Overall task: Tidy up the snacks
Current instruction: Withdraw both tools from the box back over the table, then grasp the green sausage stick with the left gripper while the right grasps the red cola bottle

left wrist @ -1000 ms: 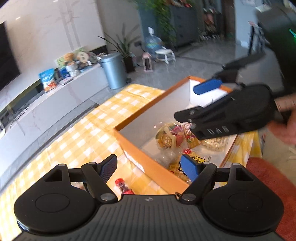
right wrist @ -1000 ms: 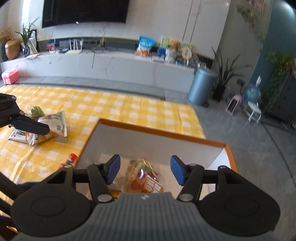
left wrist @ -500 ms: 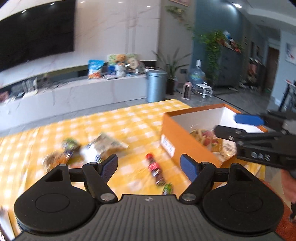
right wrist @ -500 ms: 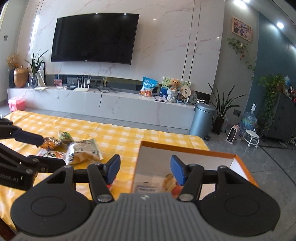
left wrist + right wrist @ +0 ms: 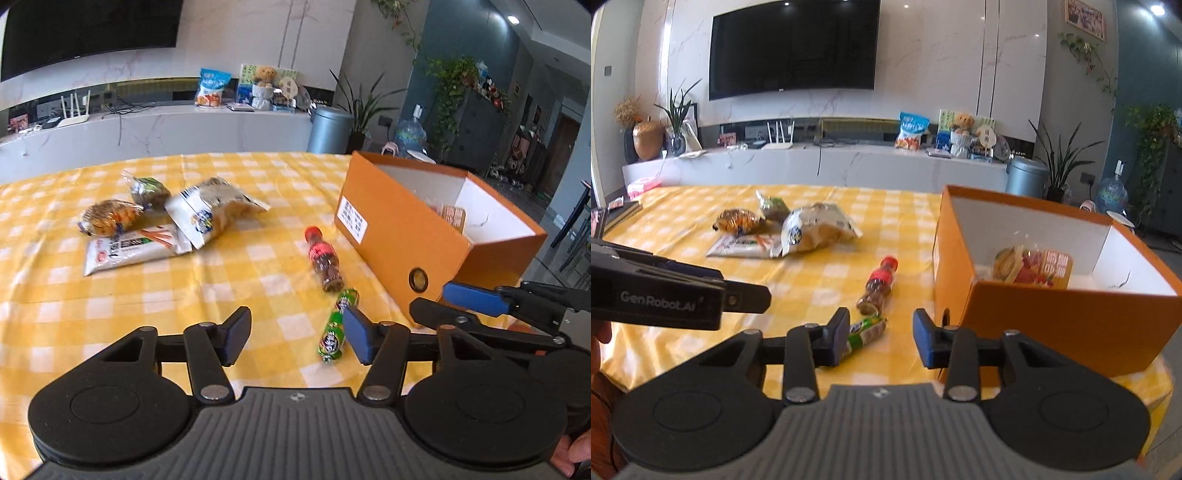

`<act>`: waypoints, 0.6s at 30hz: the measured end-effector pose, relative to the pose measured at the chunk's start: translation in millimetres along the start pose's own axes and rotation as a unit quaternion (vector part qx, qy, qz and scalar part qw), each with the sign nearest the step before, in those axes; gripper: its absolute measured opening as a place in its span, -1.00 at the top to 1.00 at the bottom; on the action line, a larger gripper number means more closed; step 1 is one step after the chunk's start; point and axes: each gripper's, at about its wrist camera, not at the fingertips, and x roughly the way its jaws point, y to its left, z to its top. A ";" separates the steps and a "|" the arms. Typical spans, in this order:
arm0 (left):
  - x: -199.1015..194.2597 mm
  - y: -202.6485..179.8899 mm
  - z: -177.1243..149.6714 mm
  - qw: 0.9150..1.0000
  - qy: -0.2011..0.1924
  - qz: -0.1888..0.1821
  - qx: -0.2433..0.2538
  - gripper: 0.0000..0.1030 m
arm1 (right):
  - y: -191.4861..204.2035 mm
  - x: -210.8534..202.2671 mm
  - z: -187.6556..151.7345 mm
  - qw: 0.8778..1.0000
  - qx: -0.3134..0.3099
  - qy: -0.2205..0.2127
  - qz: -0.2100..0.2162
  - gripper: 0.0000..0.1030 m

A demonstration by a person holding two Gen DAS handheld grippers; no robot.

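right wrist view: both grippers have swung away from the orange box (image 5: 1052,314), its snacks left inside. right gripper (image 5: 881,338) and left gripper (image 5: 295,334): jaws just narrowed, unclenched, empty. green candies (image 5: 866,330), small bottle (image 5: 879,284) beside box: next pickup.

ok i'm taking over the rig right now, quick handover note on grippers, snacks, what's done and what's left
Left gripper: open, empty, jaws have just been closing.
Right gripper: open, empty, jaws have just been closing.
Orange box: on the table's right side, at least one snack pack inside.
Left on the yellow checked cloth: small bottle and two green candies beside the box; four bags clustered farther left.
Next, probably: the candies, nearest both grippers.
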 end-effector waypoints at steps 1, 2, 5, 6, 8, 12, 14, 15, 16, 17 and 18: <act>2.1 -1.4 -0.7 1.000 0.002 -0.002 0.003 -0.29 | 1.4 2.9 -1.7 1.000 -0.005 0.003 -0.003 0.37; 4.5 -3.6 -2.9 1.000 0.002 -0.004 0.007 -0.29 | 3.6 6.5 -9.0 1.000 -0.009 0.006 -0.006 0.38; 11.9 -10.6 -8.8 1.000 -0.001 -0.013 0.017 -0.29 | -0.8 18.4 -14.4 1.000 0.000 0.023 -0.010 0.57; 14.9 -12.5 -9.6 1.000 -0.001 -0.015 0.019 -0.29 | -2.5 23.2 -15.4 0.999 0.004 0.030 -0.012 0.62; 23.1 -15.0 -8.8 1.000 0.002 -0.015 0.026 -0.29 | -6.5 31.5 -16.9 0.999 0.014 0.039 -0.013 0.66; 34.2 -18.3 -10.6 0.999 0.012 -0.015 0.043 -0.27 | -11.8 45.1 -21.1 0.999 0.030 0.043 -0.004 0.66; 37.0 -19.3 -12.3 0.999 0.010 -0.017 0.050 -0.27 | -16.0 50.3 -23.3 0.998 0.040 0.042 -0.003 0.66; 38.0 -20.1 -13.4 0.998 0.009 -0.017 0.058 -0.29 | -18.9 53.3 -24.5 0.998 0.045 0.043 0.004 0.66; 38.5 -21.2 -15.4 0.998 0.007 -0.018 0.067 -0.33 | -21.9 55.8 -25.9 0.998 0.052 0.043 0.012 0.66; 39.4 -22.3 -17.1 0.997 0.008 -0.019 0.073 -0.35 | -24.8 59.4 -26.6 0.997 0.058 0.048 0.015 0.66; 41.0 -23.8 -17.9 0.997 0.011 -0.017 0.077 -0.36 | -27.1 62.2 -26.6 0.997 0.059 0.054 0.014 0.66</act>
